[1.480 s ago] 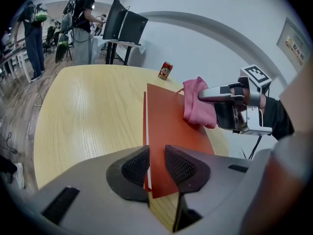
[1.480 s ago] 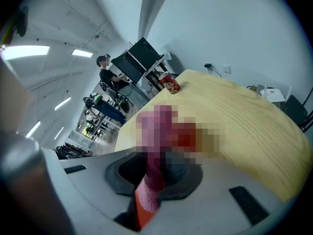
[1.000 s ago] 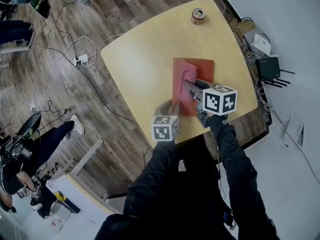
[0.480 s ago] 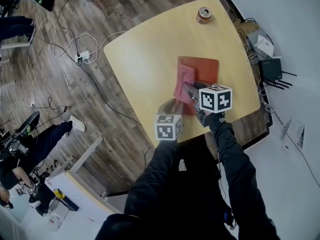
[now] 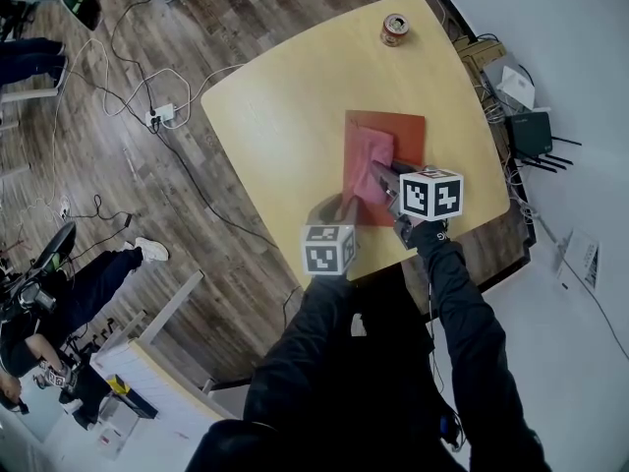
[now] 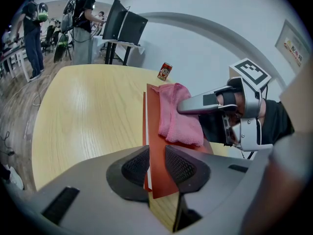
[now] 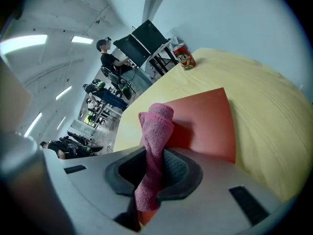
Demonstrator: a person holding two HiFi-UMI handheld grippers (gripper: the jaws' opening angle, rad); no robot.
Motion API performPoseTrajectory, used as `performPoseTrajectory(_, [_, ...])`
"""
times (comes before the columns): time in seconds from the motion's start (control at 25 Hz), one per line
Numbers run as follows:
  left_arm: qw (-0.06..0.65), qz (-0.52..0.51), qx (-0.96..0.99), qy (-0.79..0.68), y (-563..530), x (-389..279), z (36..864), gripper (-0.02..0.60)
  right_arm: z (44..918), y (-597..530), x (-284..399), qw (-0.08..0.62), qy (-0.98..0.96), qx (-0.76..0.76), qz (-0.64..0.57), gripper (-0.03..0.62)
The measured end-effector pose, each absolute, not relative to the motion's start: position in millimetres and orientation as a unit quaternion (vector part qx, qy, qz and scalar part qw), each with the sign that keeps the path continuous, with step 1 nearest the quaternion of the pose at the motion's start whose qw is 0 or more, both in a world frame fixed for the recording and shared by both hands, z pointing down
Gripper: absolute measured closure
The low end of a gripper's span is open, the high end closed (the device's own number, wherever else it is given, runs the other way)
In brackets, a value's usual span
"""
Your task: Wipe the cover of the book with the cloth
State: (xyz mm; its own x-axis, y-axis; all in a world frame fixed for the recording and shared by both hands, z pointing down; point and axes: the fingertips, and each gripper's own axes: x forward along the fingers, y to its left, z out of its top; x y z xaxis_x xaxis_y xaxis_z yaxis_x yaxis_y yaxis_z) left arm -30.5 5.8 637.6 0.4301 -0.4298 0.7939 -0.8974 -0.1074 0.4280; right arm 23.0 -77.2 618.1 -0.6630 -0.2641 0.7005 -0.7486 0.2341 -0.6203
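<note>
A red-covered book (image 5: 403, 134) lies flat on the yellow table (image 5: 295, 106), toward its near right side. My left gripper (image 6: 157, 166) is shut on the book's (image 6: 161, 146) near corner, one pad on each side of the cover edge. My right gripper (image 7: 152, 173) is shut on a pink cloth (image 7: 154, 146), which bunches up ahead of the jaws and rests on the book's cover (image 7: 208, 121). In the head view the cloth (image 5: 370, 155) lies over the left half of the cover, with the right gripper (image 5: 388, 180) at its near end.
A red drink can (image 5: 394, 29) stands at the table's far corner. Cables and a power strip (image 5: 157, 118) lie on the wooden floor to the left. Boxes and a router (image 5: 531, 131) sit beyond the table's right edge. People stand far off by desks.
The right gripper has dragged the cloth a little nearer and lower across the cover, and the cloth now lies flatter. The left gripper has kept still on the book's corner.
</note>
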Motion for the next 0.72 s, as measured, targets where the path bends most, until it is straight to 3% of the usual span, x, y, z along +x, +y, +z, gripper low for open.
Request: performPoseTrajectory(0.72, [0.467, 0.251, 0.7, -0.478, 7.0, -29.7, 636.1, 0.459, 617.4, -73.5, 80.6, 0.232, -0.737, 0.371, 0.515, 0.517])
